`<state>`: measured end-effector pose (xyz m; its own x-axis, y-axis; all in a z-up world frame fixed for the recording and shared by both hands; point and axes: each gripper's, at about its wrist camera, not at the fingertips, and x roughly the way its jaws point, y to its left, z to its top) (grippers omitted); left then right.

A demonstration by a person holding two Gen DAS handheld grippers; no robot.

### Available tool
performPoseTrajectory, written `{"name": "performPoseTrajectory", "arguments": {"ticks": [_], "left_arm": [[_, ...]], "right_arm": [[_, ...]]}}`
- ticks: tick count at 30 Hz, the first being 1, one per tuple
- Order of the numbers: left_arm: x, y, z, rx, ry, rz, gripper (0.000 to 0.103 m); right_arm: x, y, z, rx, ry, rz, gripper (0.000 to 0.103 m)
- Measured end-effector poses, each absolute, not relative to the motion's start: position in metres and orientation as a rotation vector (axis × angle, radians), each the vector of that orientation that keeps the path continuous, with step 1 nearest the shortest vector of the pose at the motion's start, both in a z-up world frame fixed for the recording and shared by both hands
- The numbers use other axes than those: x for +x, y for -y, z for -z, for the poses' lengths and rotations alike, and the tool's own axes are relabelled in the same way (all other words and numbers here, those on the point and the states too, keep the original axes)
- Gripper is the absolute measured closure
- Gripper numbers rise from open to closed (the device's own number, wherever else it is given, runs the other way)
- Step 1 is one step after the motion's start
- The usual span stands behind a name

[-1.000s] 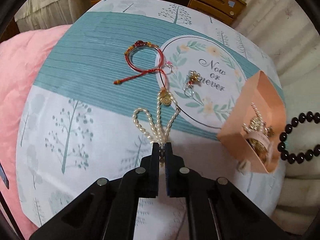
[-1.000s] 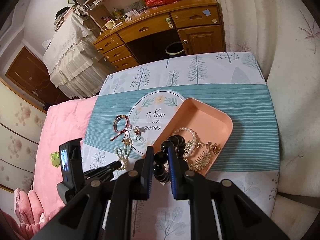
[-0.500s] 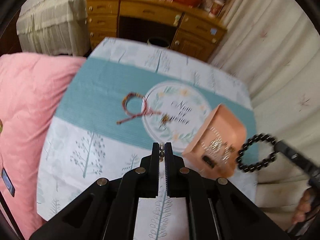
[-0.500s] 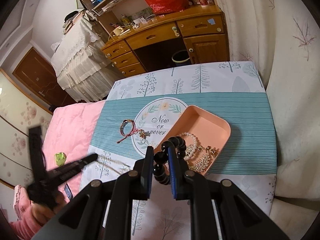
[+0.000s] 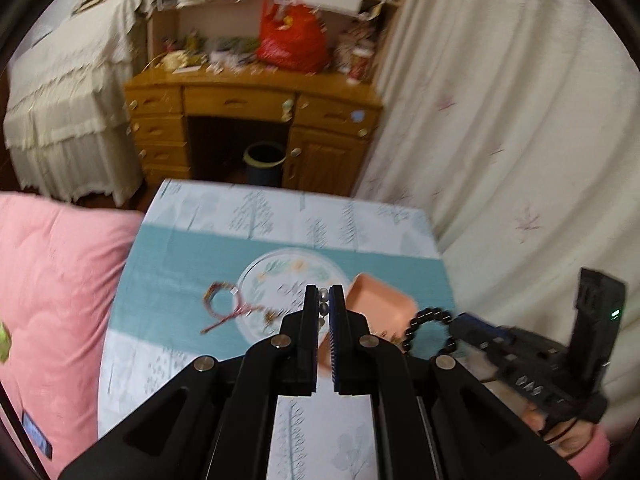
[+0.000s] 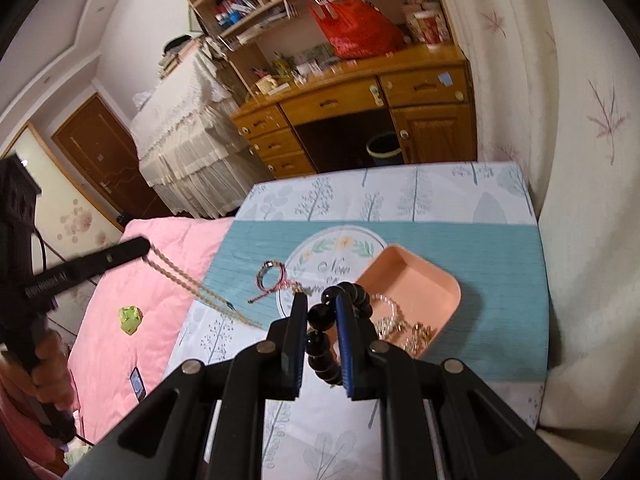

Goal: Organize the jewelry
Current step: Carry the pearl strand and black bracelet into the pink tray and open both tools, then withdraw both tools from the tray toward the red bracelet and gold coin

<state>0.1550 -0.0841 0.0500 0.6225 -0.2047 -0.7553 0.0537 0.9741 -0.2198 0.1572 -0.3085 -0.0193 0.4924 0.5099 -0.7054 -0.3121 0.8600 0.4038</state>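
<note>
My left gripper [image 5: 324, 300] is shut on a pearl necklace [image 5: 323, 307]; in the right wrist view the left gripper [image 6: 140, 246] holds it high over the pink quilt and the necklace [image 6: 200, 290] hangs down in a long strand toward the table. My right gripper [image 6: 322, 312] is shut on a black bead bracelet [image 6: 320, 336], also seen in the left wrist view [image 5: 426, 328], near the peach tray [image 6: 412, 280]. The tray holds gold and pearl pieces [image 6: 396, 326]. A red cord bracelet [image 6: 272, 276] lies on the teal cloth.
A small gold charm [image 5: 272, 316] lies on the round "Now or never" print [image 6: 332, 264]. A pink quilt [image 6: 132, 280] with a green object [image 6: 130, 318] borders the table's left side. A wooden desk [image 6: 360, 120] and a curtain [image 6: 580, 120] stand behind.
My left gripper has lifted the pearl necklace off the table and swung it up and left. The right gripper stays with the black bracelet near the tray.
</note>
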Motion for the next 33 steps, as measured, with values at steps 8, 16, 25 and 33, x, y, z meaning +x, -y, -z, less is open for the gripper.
{"name": "performPoseTrajectory", "arguments": {"ticks": [8, 16, 25, 33], "left_arm": [[0.176, 0.131, -0.064, -0.16, -0.841, 0.278, 0.1], [0.201, 0.175, -0.035, -0.135, -0.913, 0.379, 0.1], [0.209, 0.182, -0.021, -0.121, -1.021, 0.284, 0.046], [0.187, 0.146, -0.012, -0.098, -1.071, 0.128, 0.014]], "right_arm": [[0.165, 0.323, 0.022, 0.28, -0.849, -0.576, 0.089], [0.183, 0.332, 0.037, 0.337, -0.817, -0.615, 0.088], [0.187, 0.347, 0.049, 0.373, -0.906, -0.551, 0.071], [0.174, 0.35, 0.048, 0.399, -0.946, -0.525, 0.033]]}}
